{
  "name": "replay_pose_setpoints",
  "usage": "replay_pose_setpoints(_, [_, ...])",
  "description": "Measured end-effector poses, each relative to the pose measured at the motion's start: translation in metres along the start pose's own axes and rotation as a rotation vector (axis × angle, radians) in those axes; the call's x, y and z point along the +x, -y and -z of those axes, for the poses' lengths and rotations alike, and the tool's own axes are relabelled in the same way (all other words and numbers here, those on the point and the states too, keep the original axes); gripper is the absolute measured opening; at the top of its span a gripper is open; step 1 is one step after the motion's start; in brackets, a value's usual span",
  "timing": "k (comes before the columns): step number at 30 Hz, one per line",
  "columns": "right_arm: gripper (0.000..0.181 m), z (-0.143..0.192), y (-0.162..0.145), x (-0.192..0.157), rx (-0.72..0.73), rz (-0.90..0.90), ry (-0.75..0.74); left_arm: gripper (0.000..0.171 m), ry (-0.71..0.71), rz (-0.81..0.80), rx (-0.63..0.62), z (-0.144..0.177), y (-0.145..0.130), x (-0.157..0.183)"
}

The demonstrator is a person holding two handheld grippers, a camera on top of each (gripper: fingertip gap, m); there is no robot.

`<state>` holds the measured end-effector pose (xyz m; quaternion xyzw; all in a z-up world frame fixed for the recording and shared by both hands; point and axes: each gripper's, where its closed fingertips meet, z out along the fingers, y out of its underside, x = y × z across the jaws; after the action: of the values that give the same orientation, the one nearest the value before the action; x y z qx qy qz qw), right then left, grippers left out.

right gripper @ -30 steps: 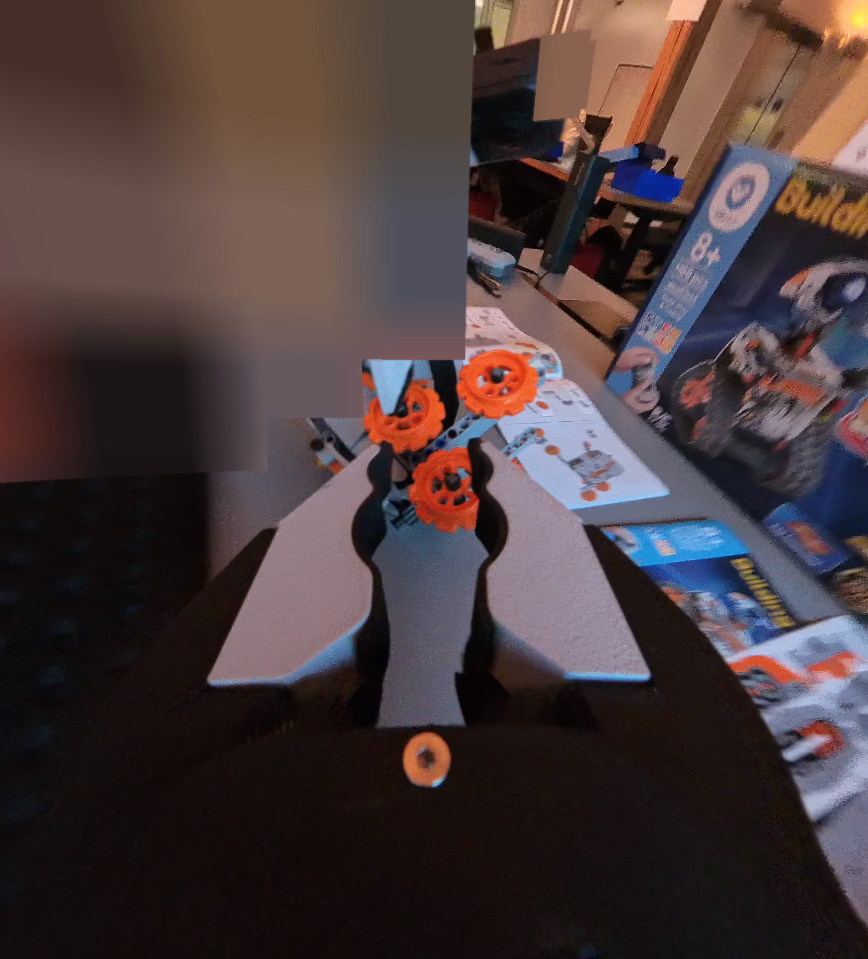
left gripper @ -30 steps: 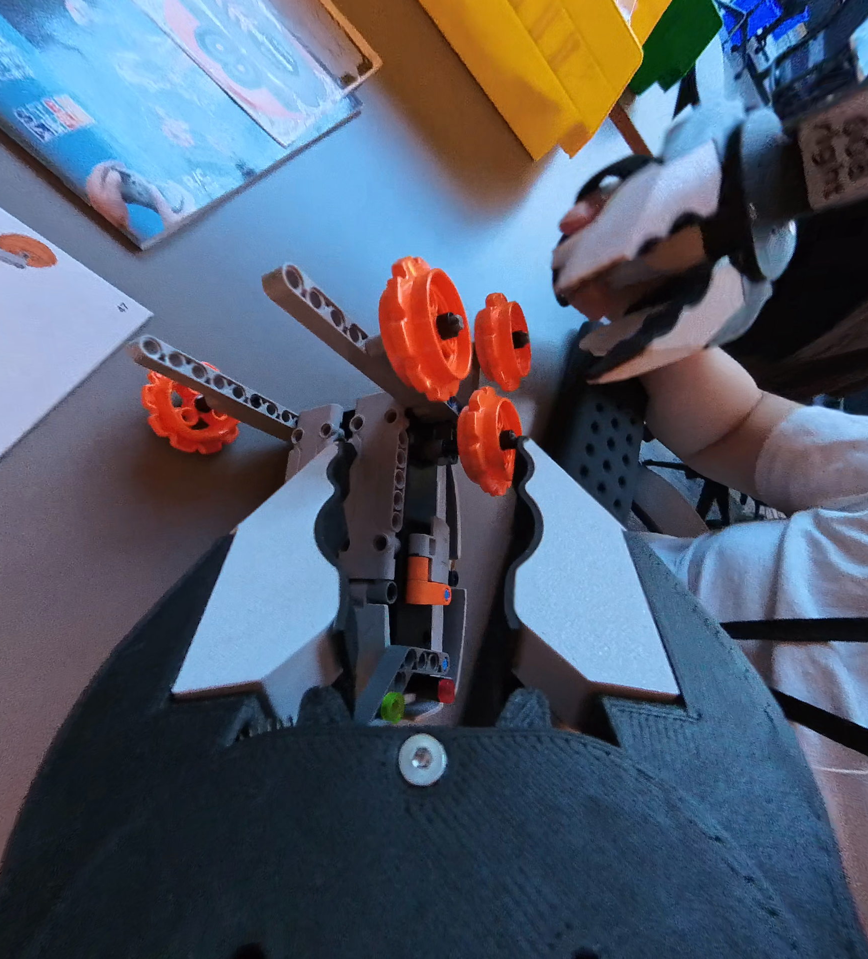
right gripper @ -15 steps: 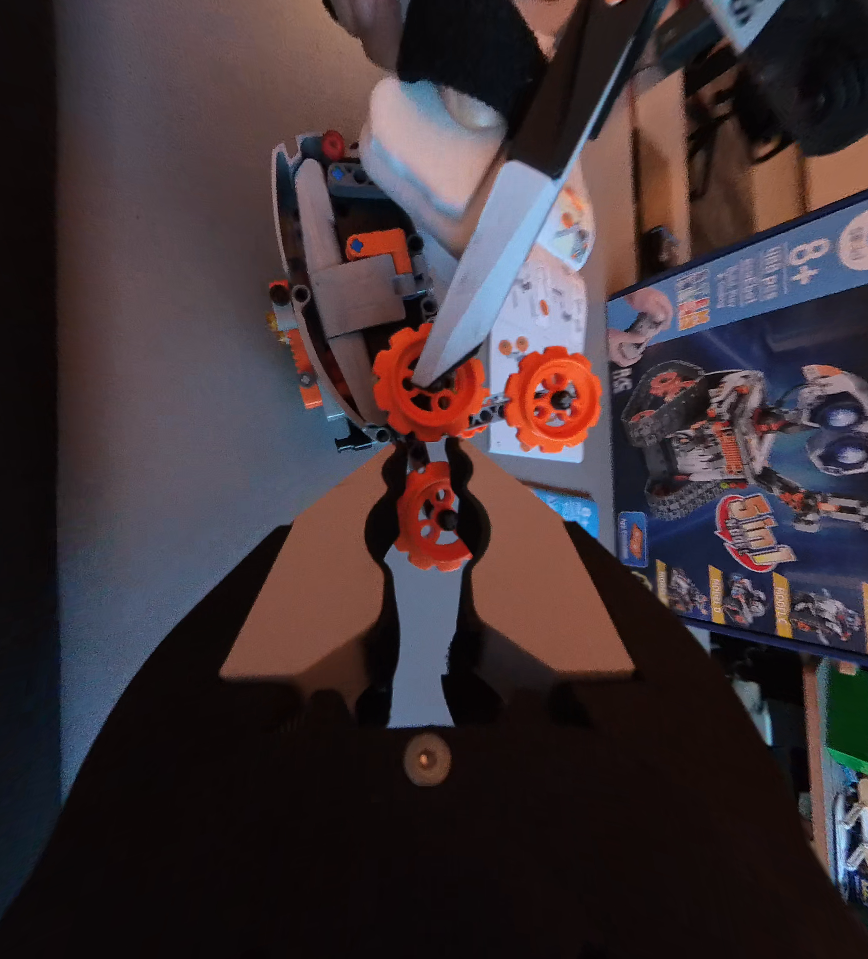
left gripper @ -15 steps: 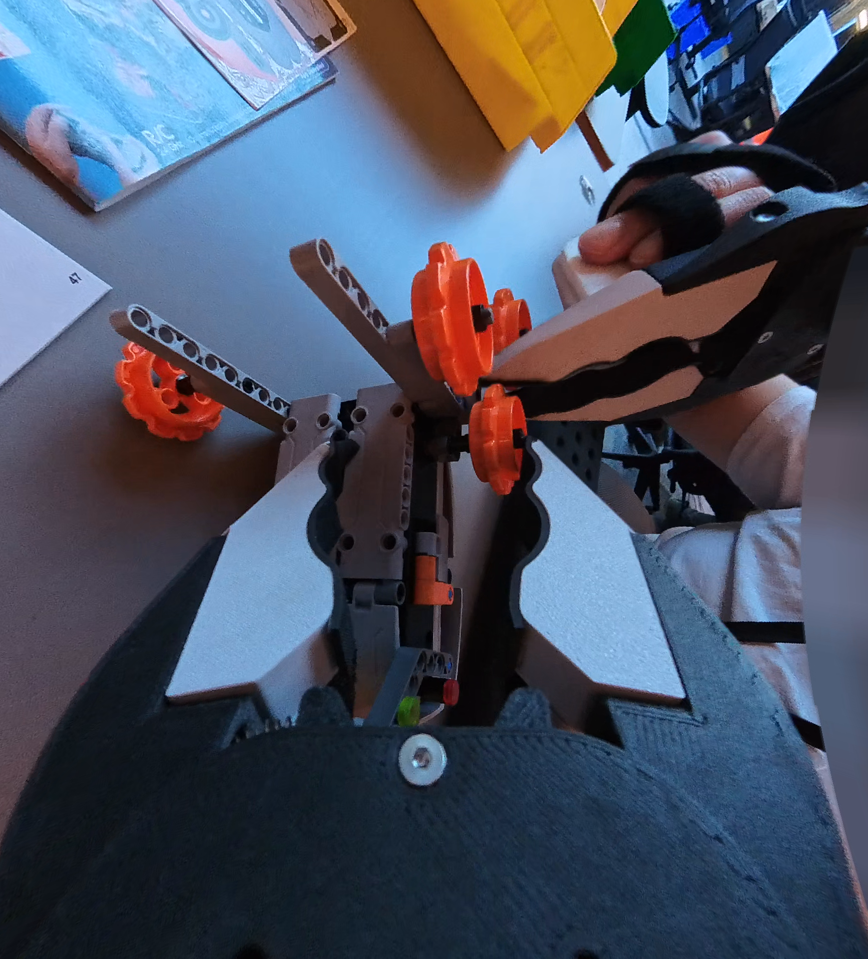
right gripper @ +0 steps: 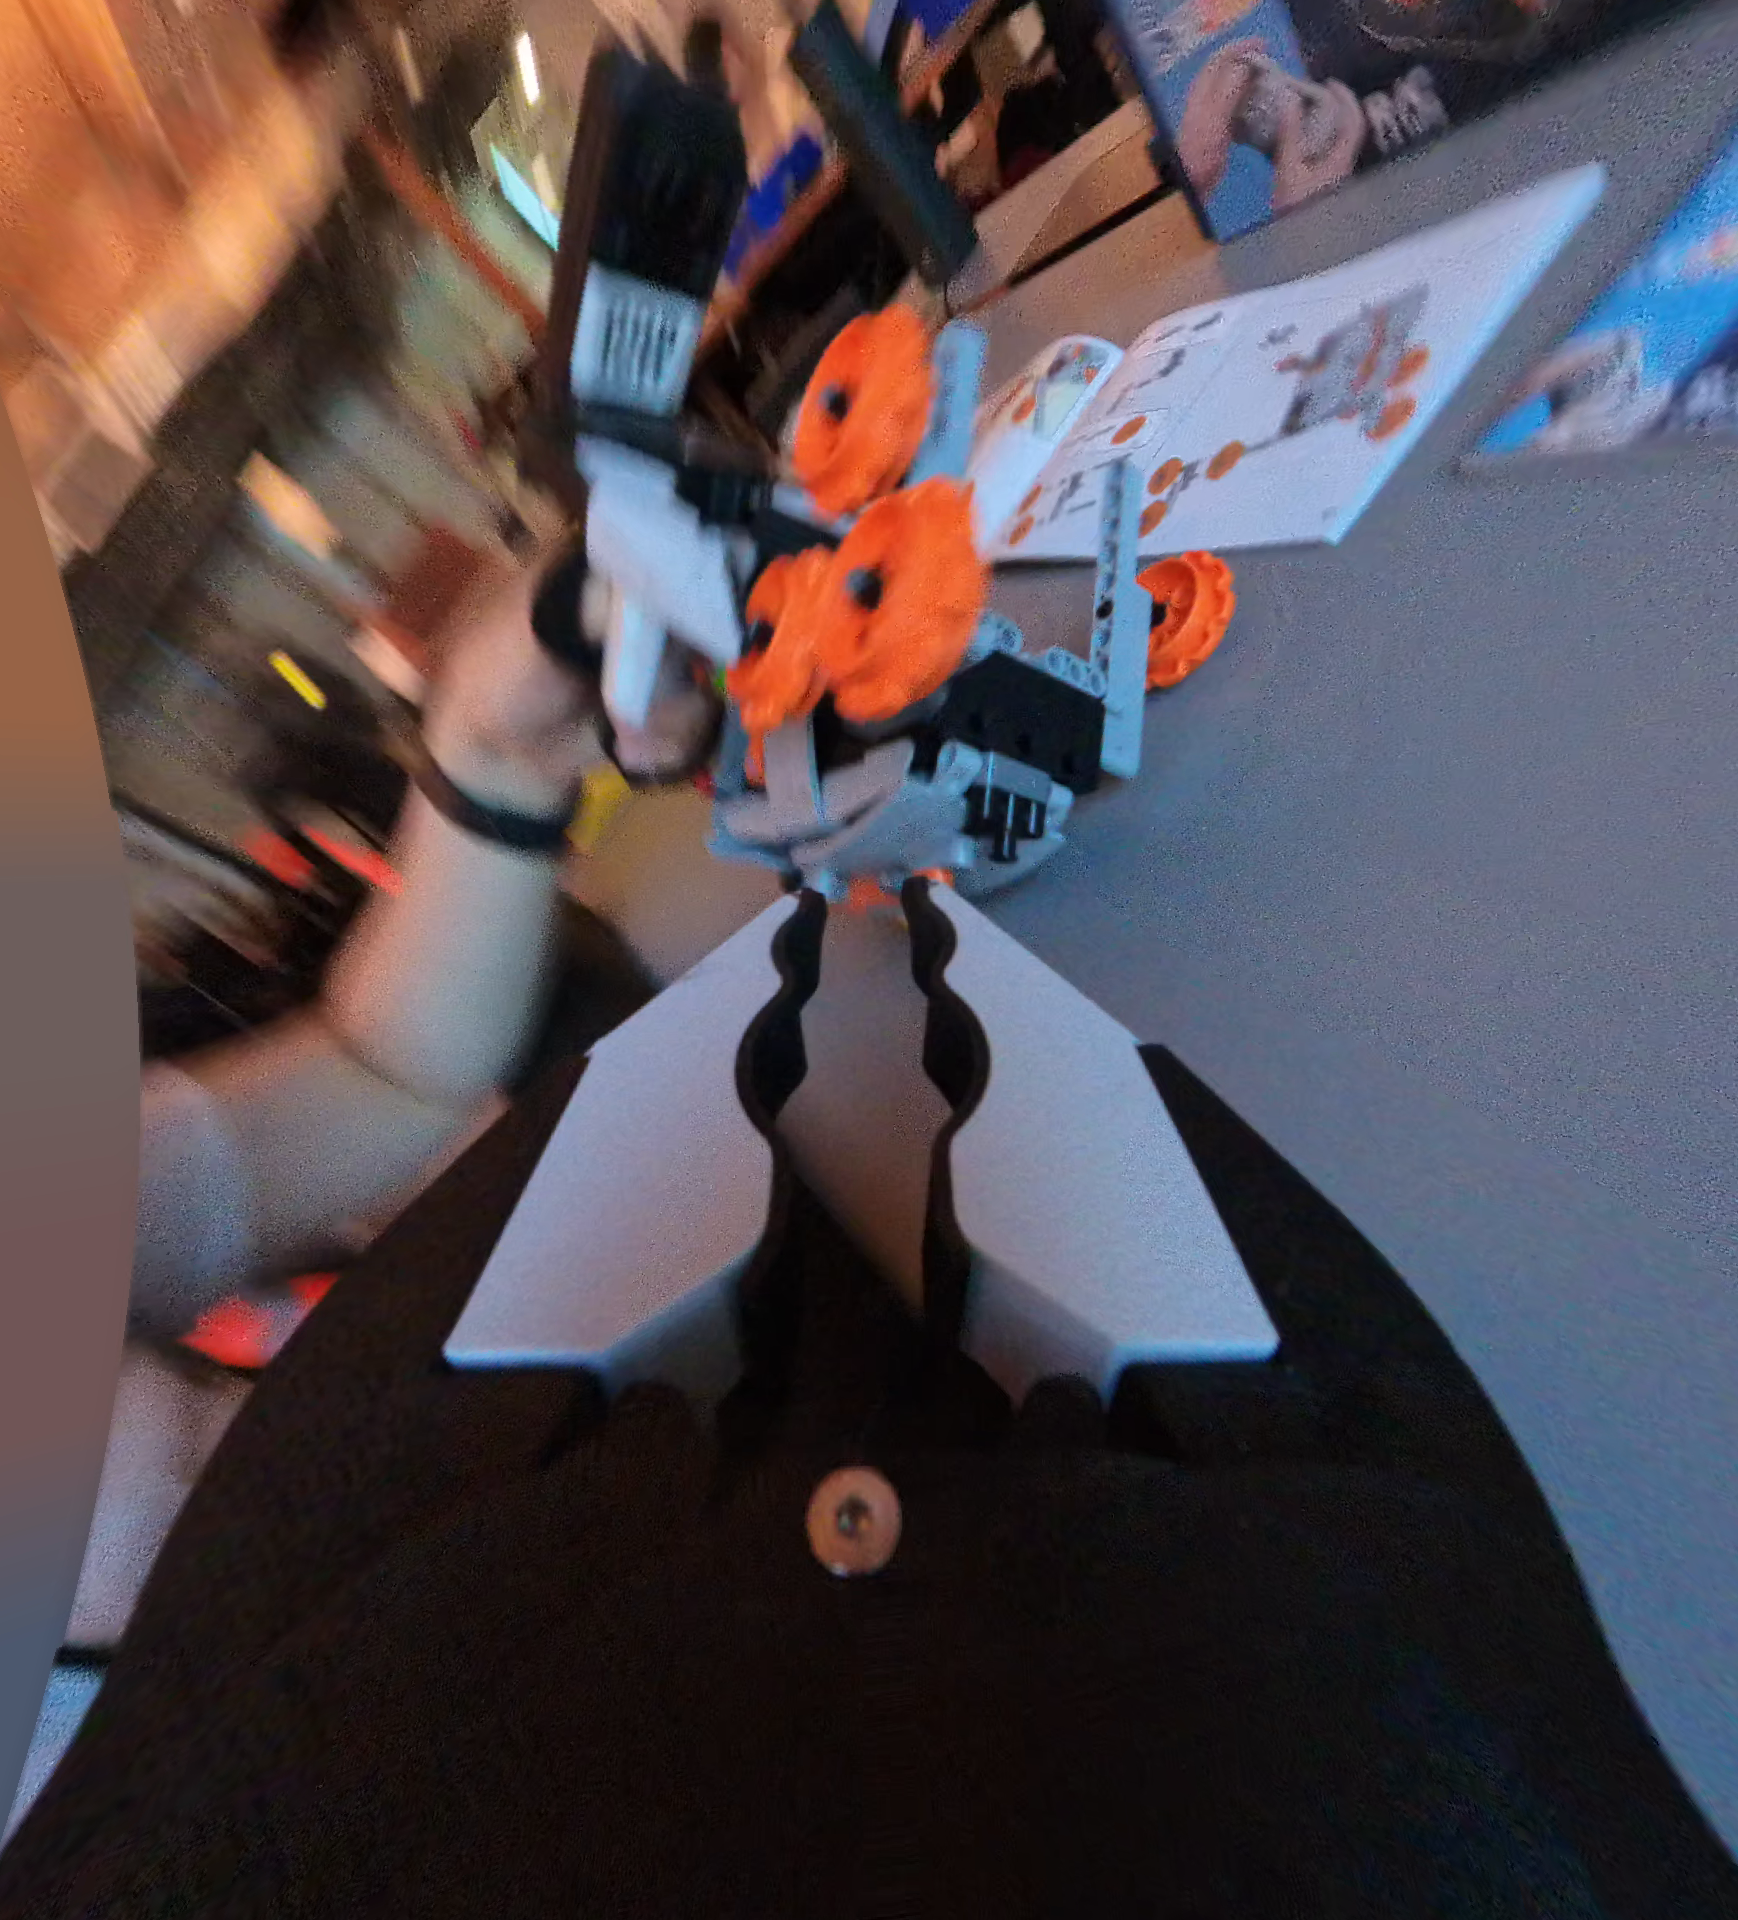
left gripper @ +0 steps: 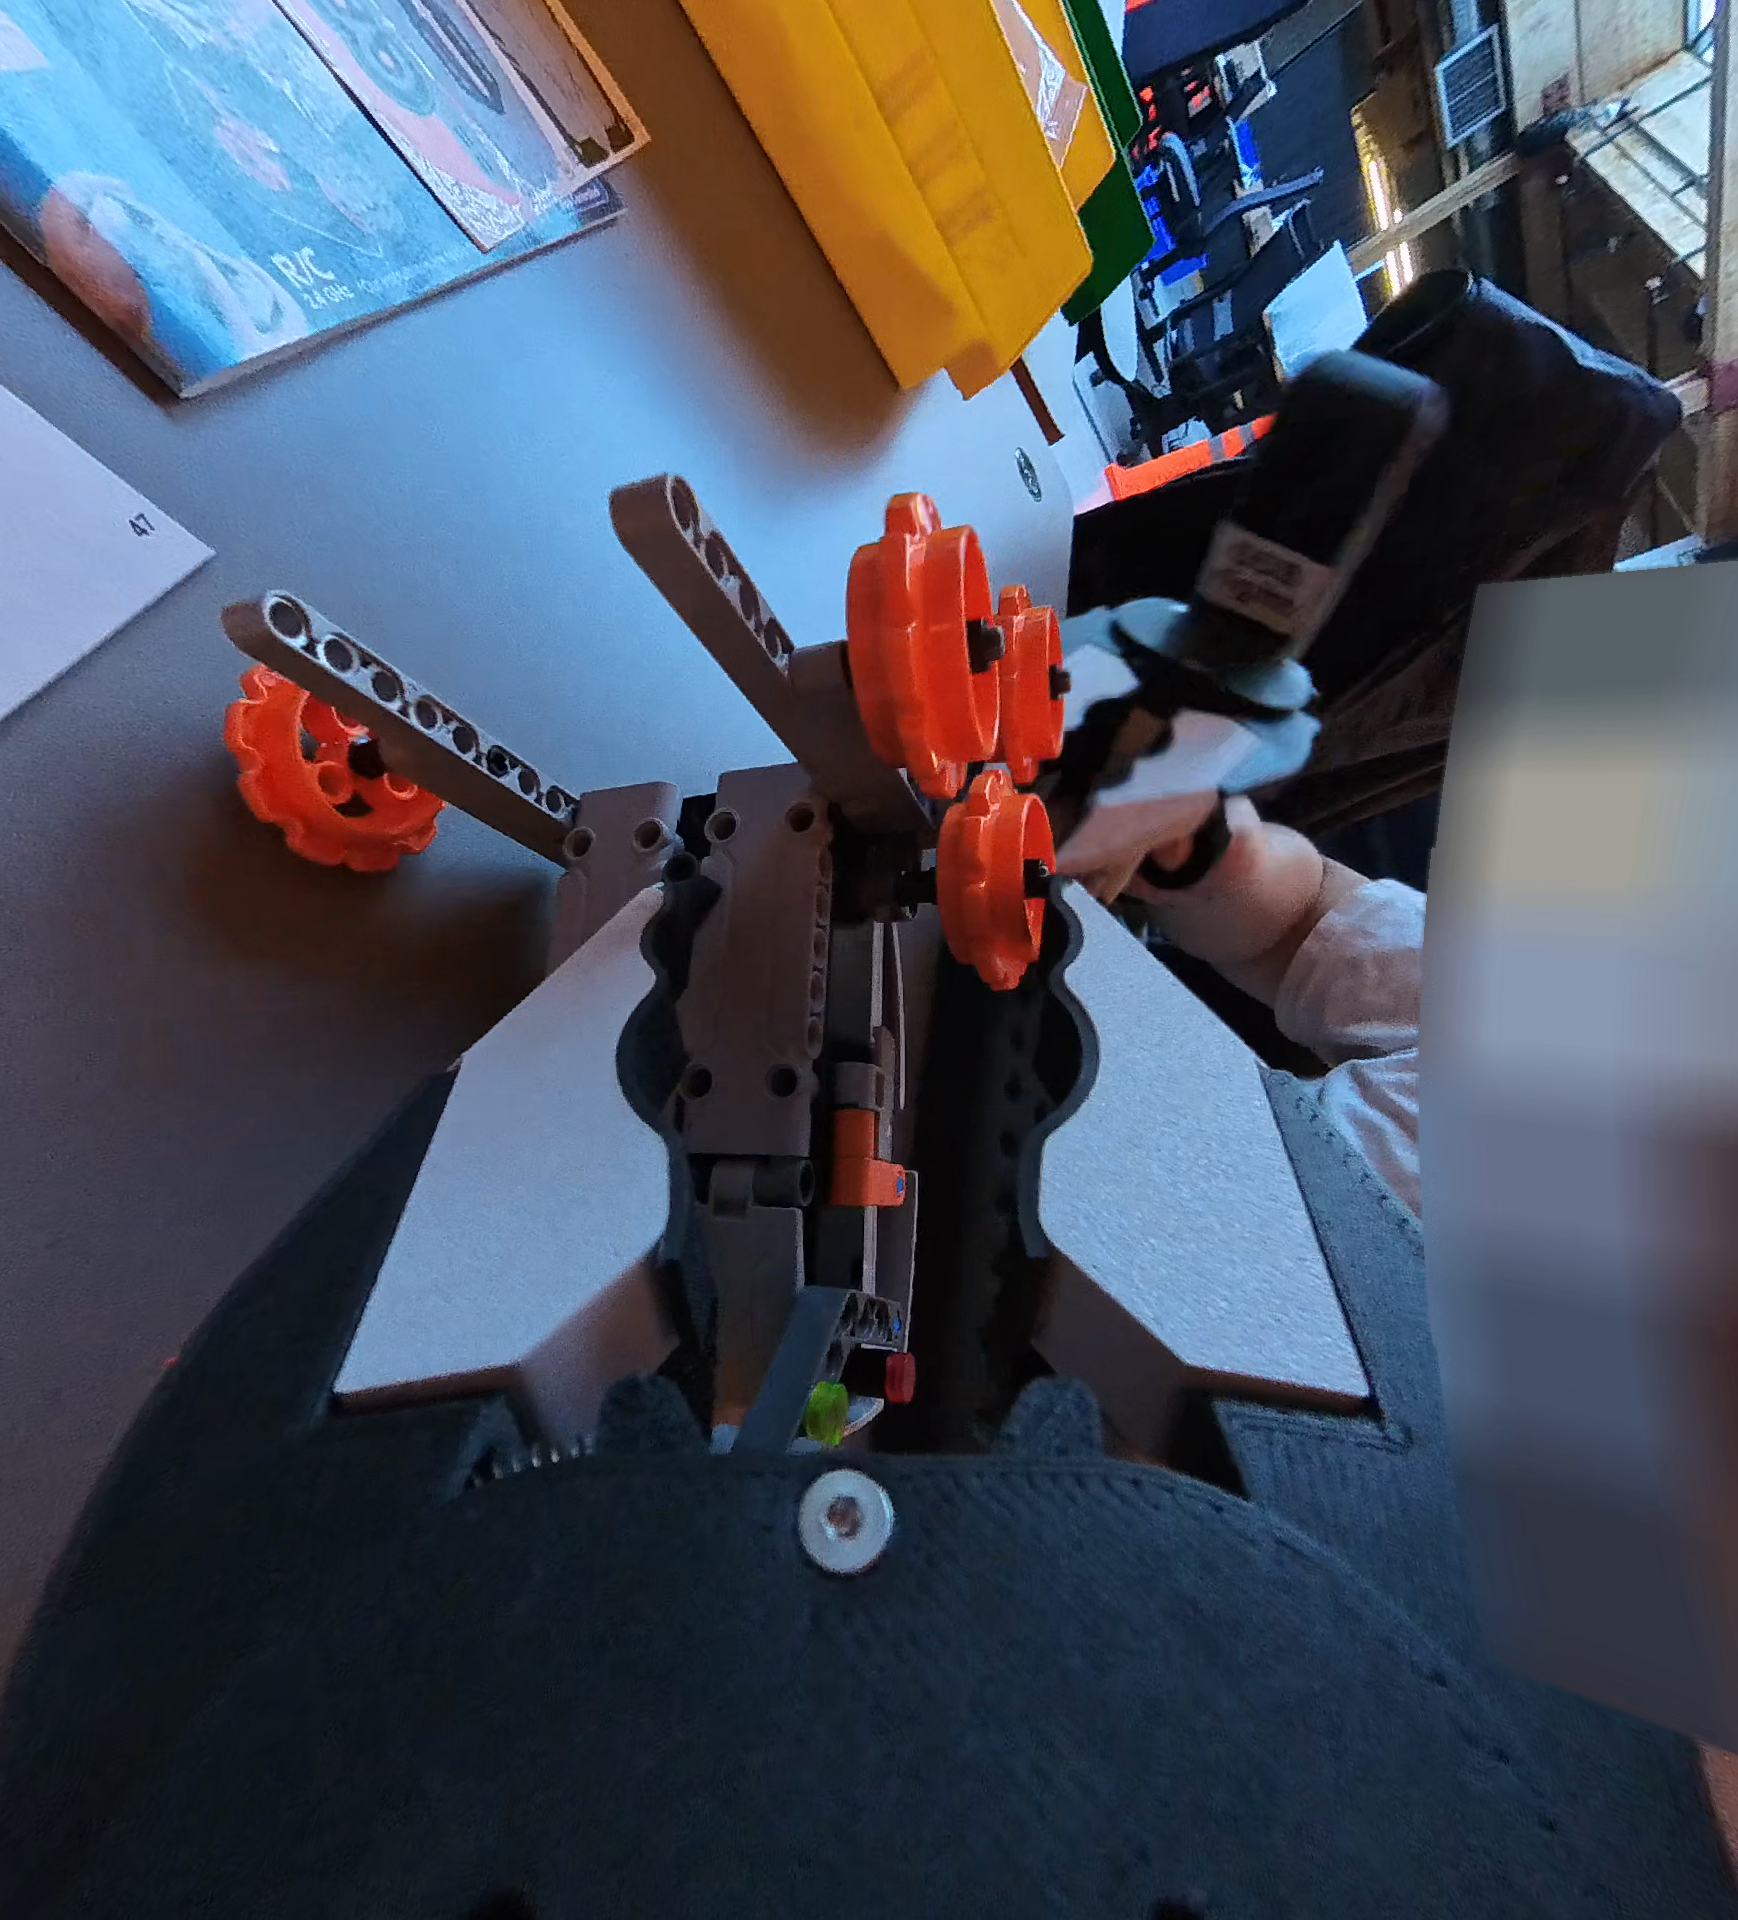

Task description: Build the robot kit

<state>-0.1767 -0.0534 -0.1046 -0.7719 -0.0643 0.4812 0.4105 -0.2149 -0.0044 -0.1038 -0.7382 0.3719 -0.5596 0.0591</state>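
My left gripper (left gripper: 860, 904) is shut on a grey brick-built model (left gripper: 756, 987) that rests on the grey table (left gripper: 117, 1091). Its left finger lies against the body and its right fingertip against the lowest of three orange wheels (left gripper: 995, 883). Two grey holed beams (left gripper: 408, 717) stick out from the model, with another orange wheel (left gripper: 325, 769) by the far one. My right gripper (right gripper: 860, 899) is narrowly open and empty, its tips just short of the model's base (right gripper: 948, 800). In the left wrist view it (left gripper: 1073, 748) is beside the upper wheels (left gripper: 912, 644).
A yellow bin (left gripper: 927, 177) and a green one (left gripper: 1104, 208) stand at the back. A blue box lid and booklets (left gripper: 221, 187) and a white sheet (left gripper: 13, 582) lie to the left. An open instruction booklet (right gripper: 1260, 416) and a blue box (right gripper: 1696, 312) lie behind the model. About 7 cm separates my left fingertips from my right.
My right gripper had an orange wheel between its tips; now it has swung round and its jaws are empty. My left gripper keeps holding the model, barely moved.
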Motion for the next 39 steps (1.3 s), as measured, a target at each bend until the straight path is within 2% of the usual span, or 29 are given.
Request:
replay_pose_setpoints(1, [0.015,-0.003,0.008,0.003,0.058,-0.137,0.032,0.067,-0.003,0.003,0.002,0.0,0.0,0.0])
replay_pose_setpoints(2, [0.015,-0.007,0.012,0.009,0.1,-0.201,0.015,0.067,-0.004,0.005,0.005,0.0,0.001,0.0])
replay_pose_setpoints(5, [0.023,-0.023,0.018,0.018,0.199,-0.254,-0.072,0.067,-0.001,0.018,0.031,-0.001,0.003,-0.001])
replay_pose_setpoints(8, [0.021,-0.029,0.033,0.019,0.378,-0.503,0.032,0.067,-0.005,0.036,0.056,-0.001,0.006,-0.001])
replay_pose_setpoints(10, [0.023,-0.037,0.029,0.02,0.409,-0.599,0.073,0.067,-0.029,0.067,0.08,0.001,0.008,-0.002])
replay_pose_setpoints(12, [0.028,-0.039,0.034,0.014,0.477,-0.588,0.113,0.067,-0.057,0.096,0.1,0.002,0.011,-0.002])
replay_pose_setpoints(15, [0.031,-0.039,0.041,0.02,0.544,-0.575,0.076,0.067,-0.104,0.135,0.128,0.005,0.014,-0.002])
replay_pose_setpoints(17, [0.034,-0.044,0.045,0.02,0.543,-0.578,0.086,0.067,-0.129,0.16,0.148,0.006,0.017,-0.003])
replay_pose_setpoints(19, [0.041,-0.046,0.045,0.026,0.536,-0.57,0.035,0.067,-0.149,0.185,0.175,0.009,0.02,-0.005])
replay_pose_setpoints(24, [0.04,-0.052,0.055,0.018,0.52,-0.594,0.069,0.067,-0.197,0.231,0.218,0.013,0.023,-0.006])
replay_pose_setpoints(31, [0.039,-0.056,0.065,0.014,0.492,-0.532,0.02,0.067,-0.211,0.24,0.25,0.013,0.026,-0.007])
replay_pose_setpoints(33, [0.03,-0.055,0.061,0.02,0.491,-0.562,-0.01,0.067,-0.221,0.243,0.248,0.013,0.026,-0.007])
replay_pose_setpoints(36, [0.034,-0.053,0.058,0.022,0.516,-0.63,0.026,0.067,-0.224,0.245,0.246,0.012,0.026,-0.007])
replay_pose_setpoints(39, [0.05,-0.056,0.054,0.029,0.46,-0.598,-0.046,0.067,-0.219,0.243,0.249,0.013,0.026,-0.007])
